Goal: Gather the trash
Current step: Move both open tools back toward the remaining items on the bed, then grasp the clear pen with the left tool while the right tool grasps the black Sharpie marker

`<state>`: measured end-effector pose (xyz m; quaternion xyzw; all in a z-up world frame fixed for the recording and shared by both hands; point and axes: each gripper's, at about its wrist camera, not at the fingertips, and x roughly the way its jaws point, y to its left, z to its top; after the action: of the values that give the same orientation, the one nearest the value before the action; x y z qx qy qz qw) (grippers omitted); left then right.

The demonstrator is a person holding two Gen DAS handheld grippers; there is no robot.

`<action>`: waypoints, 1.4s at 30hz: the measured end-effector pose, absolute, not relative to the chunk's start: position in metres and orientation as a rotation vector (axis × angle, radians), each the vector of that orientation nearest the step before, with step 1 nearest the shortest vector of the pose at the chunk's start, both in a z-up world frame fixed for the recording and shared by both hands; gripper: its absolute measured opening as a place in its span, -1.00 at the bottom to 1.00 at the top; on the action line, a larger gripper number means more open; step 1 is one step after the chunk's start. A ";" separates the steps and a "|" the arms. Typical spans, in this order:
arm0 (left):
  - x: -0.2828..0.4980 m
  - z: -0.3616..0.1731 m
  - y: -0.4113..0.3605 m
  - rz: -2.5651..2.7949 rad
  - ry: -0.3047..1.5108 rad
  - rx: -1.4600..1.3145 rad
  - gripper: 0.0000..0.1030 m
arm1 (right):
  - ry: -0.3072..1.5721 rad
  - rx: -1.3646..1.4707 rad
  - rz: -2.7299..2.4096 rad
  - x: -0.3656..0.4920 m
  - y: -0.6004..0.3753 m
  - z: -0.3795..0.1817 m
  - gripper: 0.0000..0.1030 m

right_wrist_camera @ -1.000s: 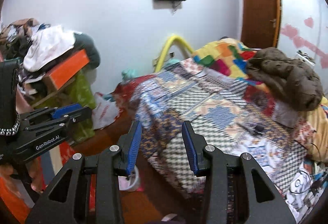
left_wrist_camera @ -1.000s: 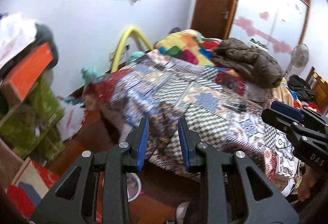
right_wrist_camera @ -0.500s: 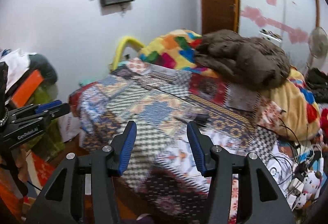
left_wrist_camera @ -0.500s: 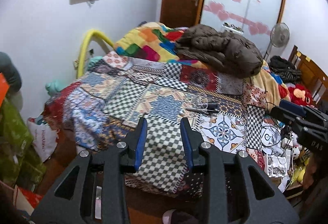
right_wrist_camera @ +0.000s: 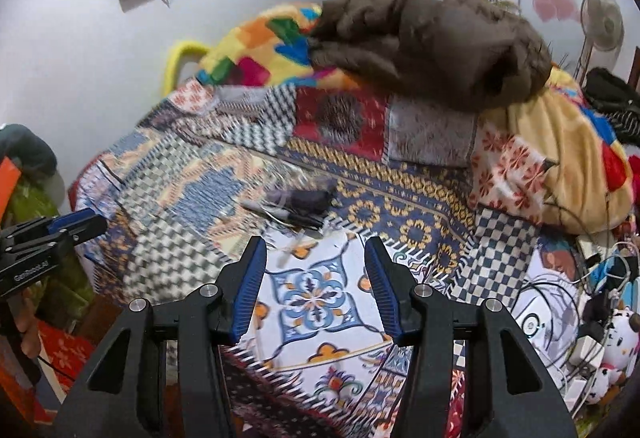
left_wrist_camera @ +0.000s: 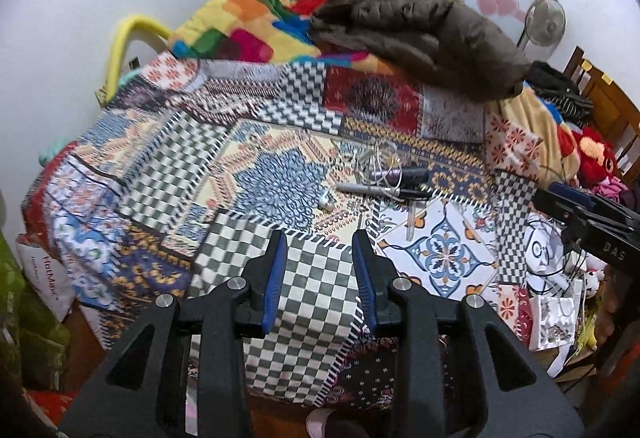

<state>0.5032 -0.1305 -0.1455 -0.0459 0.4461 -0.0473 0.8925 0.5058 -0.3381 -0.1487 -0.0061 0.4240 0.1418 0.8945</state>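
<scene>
Clear crumpled wrapper (left_wrist_camera: 378, 161) on quilt (left_wrist_camera: 312, 290), well beyond both grippers' parted, empty jaws

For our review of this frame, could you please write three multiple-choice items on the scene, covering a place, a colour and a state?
1. Where does the brown jacket lie?
A. on the floor
B. at the far end of the bed, on the colourful blanket
C. on the door

2. What colour are the gripper pads?
A. blue
B. red
C. green

3. What is between the fingers of the left gripper?
A. a marker
B. a cable
C. nothing

Answers: 1 B, it is heaped over the blanket; 2 A, blue shows inside each finger; 3 C, only the patchwork bedspread shows through the gap.
</scene>
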 end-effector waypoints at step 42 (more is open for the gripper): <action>0.552 -0.228 -0.162 -0.182 1.081 -0.111 -0.37 | 1.090 -0.141 0.481 0.570 -0.332 -0.249 -0.73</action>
<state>0.5521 -0.1619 -0.2277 -0.0529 0.5138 -0.0866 0.8519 0.5702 -0.3323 -0.2489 -0.0662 0.5130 0.2265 0.8253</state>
